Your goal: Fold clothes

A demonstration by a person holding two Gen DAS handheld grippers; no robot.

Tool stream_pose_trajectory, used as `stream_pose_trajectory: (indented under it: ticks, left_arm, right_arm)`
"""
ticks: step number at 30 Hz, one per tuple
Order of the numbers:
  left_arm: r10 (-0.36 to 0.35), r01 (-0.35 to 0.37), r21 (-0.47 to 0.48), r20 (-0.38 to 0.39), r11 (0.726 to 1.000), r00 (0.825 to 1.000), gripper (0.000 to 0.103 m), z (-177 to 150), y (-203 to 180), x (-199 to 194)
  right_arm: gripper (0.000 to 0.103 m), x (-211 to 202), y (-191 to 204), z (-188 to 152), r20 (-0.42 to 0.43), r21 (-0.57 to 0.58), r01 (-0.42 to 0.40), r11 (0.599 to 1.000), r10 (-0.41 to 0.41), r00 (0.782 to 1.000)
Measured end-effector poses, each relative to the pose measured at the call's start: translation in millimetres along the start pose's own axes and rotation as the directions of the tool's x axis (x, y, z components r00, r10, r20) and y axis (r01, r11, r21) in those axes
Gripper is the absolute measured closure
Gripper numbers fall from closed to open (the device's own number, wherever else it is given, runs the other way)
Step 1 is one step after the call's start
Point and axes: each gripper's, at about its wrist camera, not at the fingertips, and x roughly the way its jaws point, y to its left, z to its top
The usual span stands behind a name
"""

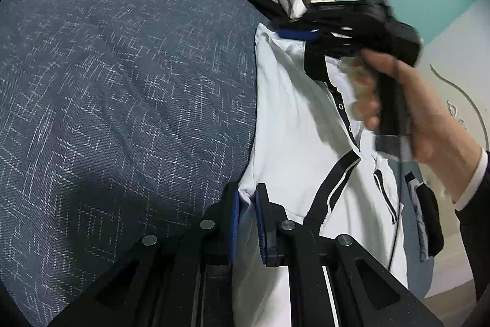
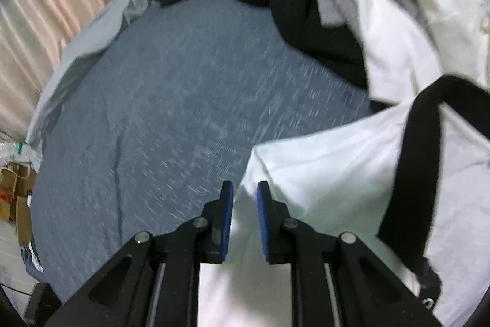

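The left gripper [image 1: 246, 198] points downward over the blue bedspread [image 1: 122, 97], its blue pads pinching an edge of the white shirt [image 1: 294, 118], which hangs lifted above the bed. A person's right hand [image 1: 407, 106] wraps the handle of the right gripper [image 2: 245, 195], angled down at the shirt's upper edge by the black collar [image 2: 419, 161]. Its narrowly parted pads have white fabric between them; whether they press it cannot be told.

Black claw [image 1: 246, 198] arms, blue pads [image 2: 228, 222] (ribbed), dark sleeve [image 1: 473, 222], white cuff [image 1: 473, 176]
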Motion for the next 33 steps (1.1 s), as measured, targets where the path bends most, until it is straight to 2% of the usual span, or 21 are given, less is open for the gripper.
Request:
stream_pose_trajectory:
  ticks: [4, 7, 9, 11, 15, 16, 17, 19, 25, 29, 33]
  left_arm:
    - [-0.009, 0.009, -0.015, -0.008, 1.000, 1.000, 0.091, 0, 1, 0]
    - [-0.010, 0.009, -0.029, -0.012, 1.000, 1.000, 0.091, -2, 3, -3]
    - [0.022, -0.022, -0.011, -0.012, 1.000, 1.000, 0.091, -3, 4, -9]
    - [0.055, -0.055, 0.004, -0.007, 0.998, 0.998, 0.091, -5, 2, -14]
    - [0.099, -0.099, -0.011, -0.013, 0.995, 0.995, 0.091, -12, 4, -25]
    - [0.117, -0.117, -0.001, -0.023, 0.993, 0.993, 0.091, -15, 3, -29]
    - [0.136, -0.135, 0.015, -0.029, 0.991, 0.990, 0.091, -17, 1, -33]
    - [0.175, -0.172, 0.055, -0.049, 0.984, 0.983, 0.091, -22, -3, -44]
    - [0.202, -0.193, 0.089, -0.116, 0.977, 0.972, 0.091, -42, -9, -96]
    - [0.199, -0.187, 0.088, -0.156, 0.978, 0.967, 0.089, -65, -10, -127]
    - [0.208, -0.189, 0.108, -0.215, 0.976, 0.954, 0.082, -96, -11, -146]
  right_arm:
    - [0.088, -46, -8, -11, 0.052, 0.013, -0.019, 1.000, 0.018, 0.998]
    - [0.088, -89, -23, -38, 0.076, 0.044, -0.016, 0.999, 0.012, 0.997]
    - [0.087, -122, -38, -66, 0.071, 0.080, -0.003, 0.997, -0.003, 0.997]
    - [0.076, -149, -51, -90, 0.051, 0.104, 0.023, 0.994, -0.028, 0.998]
    - [0.076, -219, -83, -147, 0.039, 0.144, 0.084, 0.986, -0.090, 0.995]
    - [0.073, -237, -92, -162, 0.039, 0.160, 0.092, 0.983, -0.100, 0.994]
    - [0.065, -252, -100, -178, 0.038, 0.178, 0.102, 0.979, -0.110, 0.993]
    - [0.061, -277, -116, -212, 0.032, 0.221, 0.120, 0.968, -0.130, 0.991]
    - [0.061, -323, -151, -303, -0.006, 0.354, 0.135, 0.926, -0.142, 0.990]
    - [0.061, -346, -155, -358, -0.044, 0.389, 0.142, 0.910, -0.136, 0.990]
    - [0.060, -359, -156, -401, -0.094, 0.416, 0.153, 0.896, -0.126, 0.988]
